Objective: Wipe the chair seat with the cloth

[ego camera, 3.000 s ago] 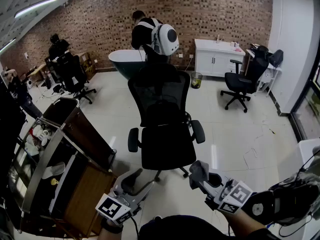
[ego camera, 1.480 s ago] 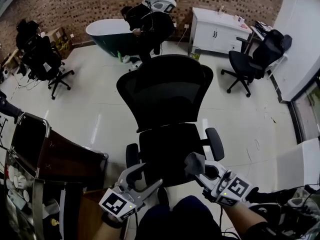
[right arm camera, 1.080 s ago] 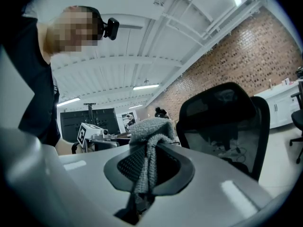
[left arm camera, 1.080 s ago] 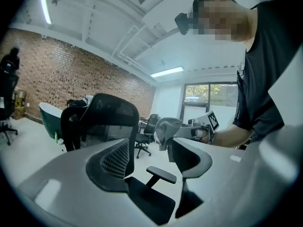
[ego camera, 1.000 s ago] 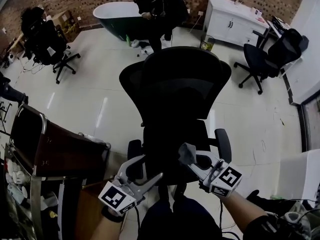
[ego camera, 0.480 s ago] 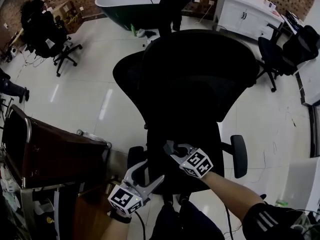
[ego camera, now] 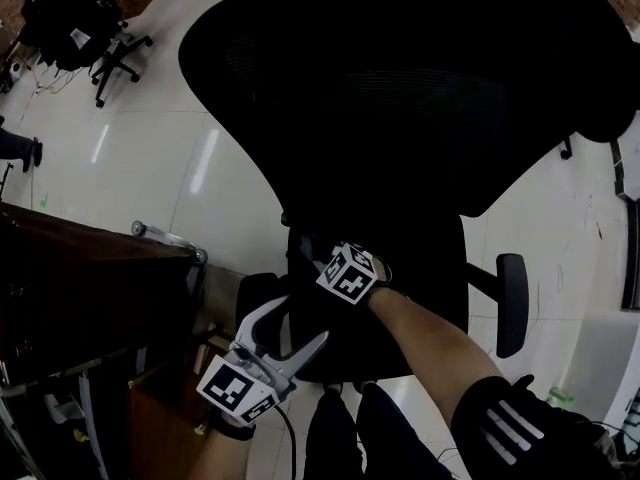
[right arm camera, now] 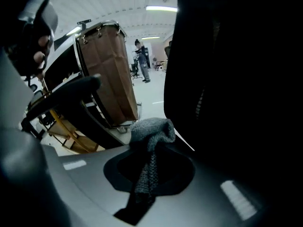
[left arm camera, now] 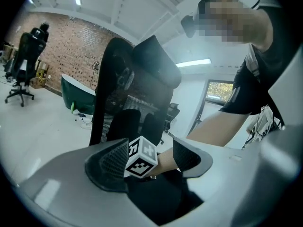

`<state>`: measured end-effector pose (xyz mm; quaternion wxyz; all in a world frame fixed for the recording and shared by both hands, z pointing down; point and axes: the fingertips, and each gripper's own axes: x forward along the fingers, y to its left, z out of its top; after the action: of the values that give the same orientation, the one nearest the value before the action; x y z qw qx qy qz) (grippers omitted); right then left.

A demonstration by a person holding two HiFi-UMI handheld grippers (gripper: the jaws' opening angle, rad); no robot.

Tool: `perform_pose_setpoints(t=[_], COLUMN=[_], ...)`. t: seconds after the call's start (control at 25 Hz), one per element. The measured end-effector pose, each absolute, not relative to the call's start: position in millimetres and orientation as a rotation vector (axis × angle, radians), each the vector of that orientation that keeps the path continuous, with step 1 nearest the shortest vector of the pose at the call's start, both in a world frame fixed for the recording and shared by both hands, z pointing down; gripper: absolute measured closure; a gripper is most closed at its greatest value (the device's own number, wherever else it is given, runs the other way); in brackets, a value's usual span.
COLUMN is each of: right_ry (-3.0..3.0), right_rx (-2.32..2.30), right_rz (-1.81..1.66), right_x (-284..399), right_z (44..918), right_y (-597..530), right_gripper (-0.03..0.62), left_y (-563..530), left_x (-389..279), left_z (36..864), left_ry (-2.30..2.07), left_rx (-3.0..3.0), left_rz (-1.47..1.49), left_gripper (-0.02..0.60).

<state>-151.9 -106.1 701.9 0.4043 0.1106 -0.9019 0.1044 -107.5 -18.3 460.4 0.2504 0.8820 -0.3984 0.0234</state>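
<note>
Mostly the head view is filled by a black chair (ego camera: 400, 118), whose broad back hangs over the seat (ego camera: 425, 298). White floor (ego camera: 150, 168) lies around it, and a brown cart (ego camera: 80, 288) stands at the near left, just beside the chair's left armrest (ego camera: 252, 296).

Over the far left part of the seat, close under the back, the right gripper (ego camera: 312, 253) reaches in from the near right. In its own view the right gripper (right arm camera: 147, 162) has its jaws pinched together on a grey knitted cloth (right arm camera: 151, 132). The cloth bunches out past the tips beside the dark back (right arm camera: 227, 79), with the cart (right arm camera: 111, 74) beyond. Whether the cloth touches the seat cannot be told.

At the seat's near left edge the left gripper (ego camera: 296, 328) points far and right, with its jaws spread wide and nothing held. Its own view shows the left gripper (left arm camera: 150, 156) framing only the right gripper's marker cube (left arm camera: 140, 158) and the dark seat below.
</note>
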Motion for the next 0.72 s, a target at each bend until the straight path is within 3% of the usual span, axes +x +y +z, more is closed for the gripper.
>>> perform_pose_setpoints(t=[0.4,0.72], right_ry=[-2.258,-2.129], right_rx=[0.178,0.370], right_rz=[0.068,0.159], right_x=[-178.6,-82.0], right_z=[755.6,775.6], right_y=[-109.3,-146.9], right_gripper=[0.560,0.560], left_y=[-26.7,-30.4], left_x=[-109.2,-93.4], left_z=[493.3,491.1], left_ry=[-1.093,-1.062], left_rx=[2.401,2.425], left_rz=[0.067,0.119], left_gripper=[0.267,0.267])
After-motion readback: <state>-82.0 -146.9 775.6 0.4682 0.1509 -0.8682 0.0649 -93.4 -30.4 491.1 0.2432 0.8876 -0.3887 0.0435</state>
